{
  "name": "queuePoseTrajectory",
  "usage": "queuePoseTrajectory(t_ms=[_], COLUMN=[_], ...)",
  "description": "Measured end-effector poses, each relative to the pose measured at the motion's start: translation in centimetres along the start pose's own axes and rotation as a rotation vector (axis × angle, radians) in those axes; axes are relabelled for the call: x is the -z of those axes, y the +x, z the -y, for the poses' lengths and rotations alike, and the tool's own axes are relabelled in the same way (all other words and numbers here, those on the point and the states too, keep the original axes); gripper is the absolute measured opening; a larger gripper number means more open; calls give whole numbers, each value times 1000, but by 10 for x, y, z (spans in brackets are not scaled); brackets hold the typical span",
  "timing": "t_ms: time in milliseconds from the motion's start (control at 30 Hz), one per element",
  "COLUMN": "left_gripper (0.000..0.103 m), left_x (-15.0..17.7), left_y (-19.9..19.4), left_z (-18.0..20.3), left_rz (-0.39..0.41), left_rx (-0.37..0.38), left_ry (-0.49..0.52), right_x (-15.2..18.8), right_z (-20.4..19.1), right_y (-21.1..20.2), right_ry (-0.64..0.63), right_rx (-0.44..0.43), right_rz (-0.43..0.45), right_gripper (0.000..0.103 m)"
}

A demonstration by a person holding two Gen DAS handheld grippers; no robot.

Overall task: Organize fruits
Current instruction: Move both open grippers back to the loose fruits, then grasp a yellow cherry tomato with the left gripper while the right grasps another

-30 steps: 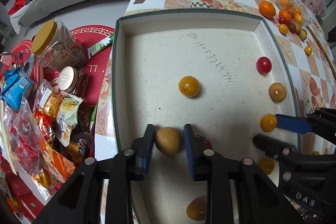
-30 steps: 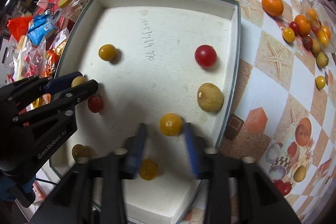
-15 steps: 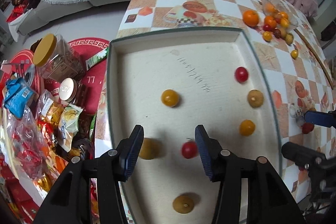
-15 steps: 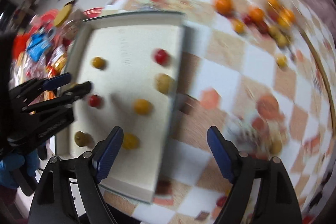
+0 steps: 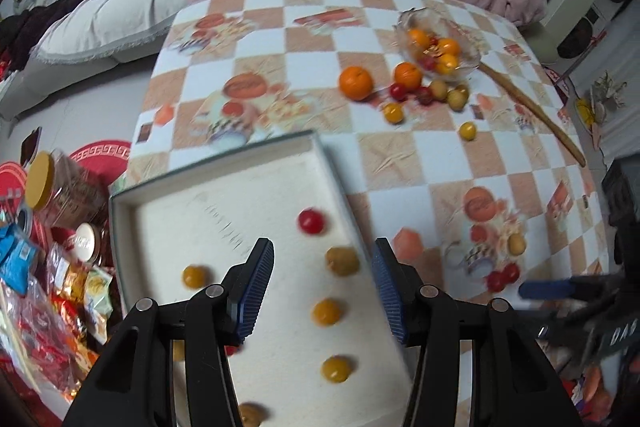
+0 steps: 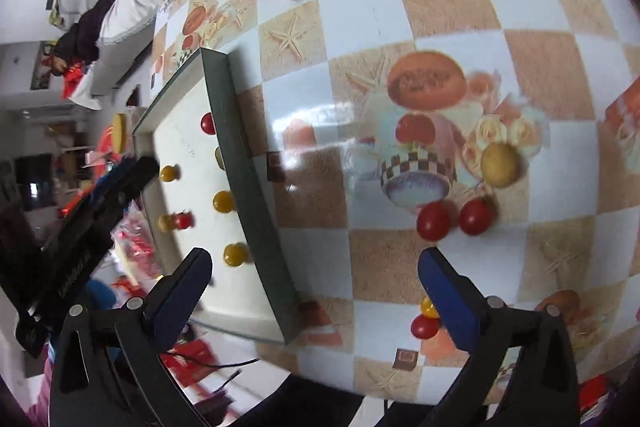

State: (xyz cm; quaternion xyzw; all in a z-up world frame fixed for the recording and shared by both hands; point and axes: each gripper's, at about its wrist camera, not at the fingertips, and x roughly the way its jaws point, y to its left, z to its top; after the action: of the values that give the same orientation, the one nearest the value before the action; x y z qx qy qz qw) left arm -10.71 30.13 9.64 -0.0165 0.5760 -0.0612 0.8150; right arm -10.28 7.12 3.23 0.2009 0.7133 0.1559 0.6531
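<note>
Over the tray (image 5: pixel 224 163): left claw (image 5: pixel 323 285) wide open, empty; over the tabletop (image 6: pixel 400 11), right claw (image 6: pixel 316 283) likewise, nothing held.

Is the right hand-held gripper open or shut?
Open: the right hand-held gripper has blue-padded fingers spread wide over the checkered tablecloth, holding nothing.

From my left camera, the shallow white tray with dark green walls (image 5: pixel 332 163) is dotted with small round fruits well apart, so fingers can pass between them. Its right wall stands between the tray floor and the checkered tablecloth (image 5: pixel 404 155). Beyond it, bare cloth reaches to the clear glass bowl (image 5: pixel 464 61) with fruit crowded at its near side. Ahead of my right gripper, two red cherry tomatoes (image 6: pixel 454 219) (touching, I think) and a tan round fruit (image 6: pixel 500 165) sit close together.
</note>
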Motion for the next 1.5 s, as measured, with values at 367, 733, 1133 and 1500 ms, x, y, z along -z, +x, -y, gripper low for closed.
queuePoseTrajectory(t_ms=[367,733,1133,1500], left_gripper=[52,52,52,22], left_x=[-62,-93,-101,-104], left_y=[40,105,136,137], left_z=[45,59,66,71], left_rz=[-24,-66,-61,-46], left_rx=[7,-17,-37,13], left_ry=[7,-36,-17,4], right_x=[-56,-118,-139,-140], right_z=[21,13,-3,3], right_y=[-30,-12,14,4], right_ry=[-29,-209,-351,-321], right_rx=[117,398,412,349], right_rz=[168,215,258,274], right_gripper=[103,103,73,23])
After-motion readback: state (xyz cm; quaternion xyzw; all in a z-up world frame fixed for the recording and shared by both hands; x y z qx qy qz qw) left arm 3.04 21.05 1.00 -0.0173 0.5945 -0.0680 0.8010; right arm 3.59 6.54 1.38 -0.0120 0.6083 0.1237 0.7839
